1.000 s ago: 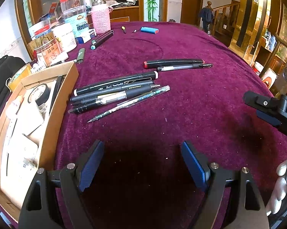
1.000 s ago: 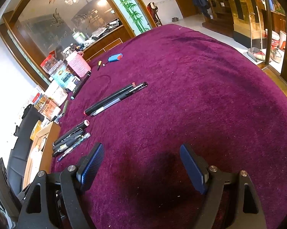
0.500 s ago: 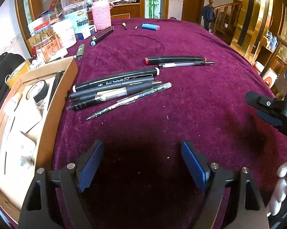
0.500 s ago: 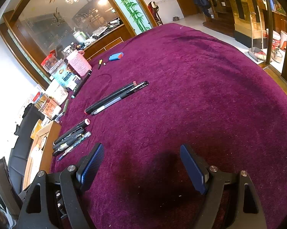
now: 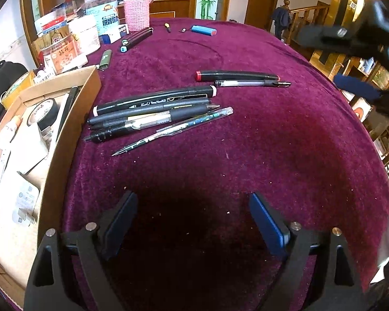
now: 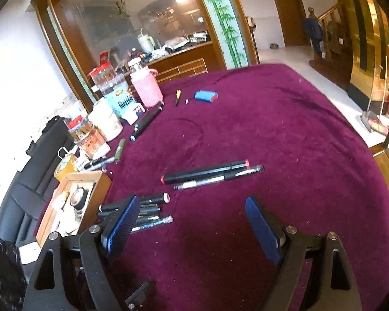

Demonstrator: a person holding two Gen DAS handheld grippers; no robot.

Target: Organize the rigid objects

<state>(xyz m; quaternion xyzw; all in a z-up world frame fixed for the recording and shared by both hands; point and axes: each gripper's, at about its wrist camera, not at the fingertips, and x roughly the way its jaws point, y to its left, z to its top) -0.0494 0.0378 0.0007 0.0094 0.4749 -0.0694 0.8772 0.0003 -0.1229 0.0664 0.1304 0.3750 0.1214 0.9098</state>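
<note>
Several pens and markers [image 5: 153, 111] lie bunched on the purple velvet cloth [image 5: 246, 155], just right of an open cardboard box [image 5: 62, 145]. Farther back a red-capped black marker [image 5: 236, 75] and a clear pen [image 5: 251, 84] lie side by side; the right wrist view shows that pair [image 6: 210, 175] too. My left gripper [image 5: 193, 219] hovers over bare cloth in front of the bunch, its jaws opening with nothing between them. My right gripper [image 6: 192, 220] is raised over the cloth, its jaws opening and empty, its left finger in front of the bunch [image 6: 148, 212].
Jars, tins and a pink knitted bottle [image 5: 137, 10] crowd the far left edge. Two dark markers [image 5: 137, 37], a green lighter [image 5: 105, 59] and a blue cylinder [image 5: 203, 30] lie near the back. The box holds tape and small items. A person stands by the stairs [image 6: 314, 32].
My right gripper has lifted and rolled, so it now appears high at the right of the left wrist view, blurred. Its view now faces the pens more squarely. My left gripper stayed put.
</note>
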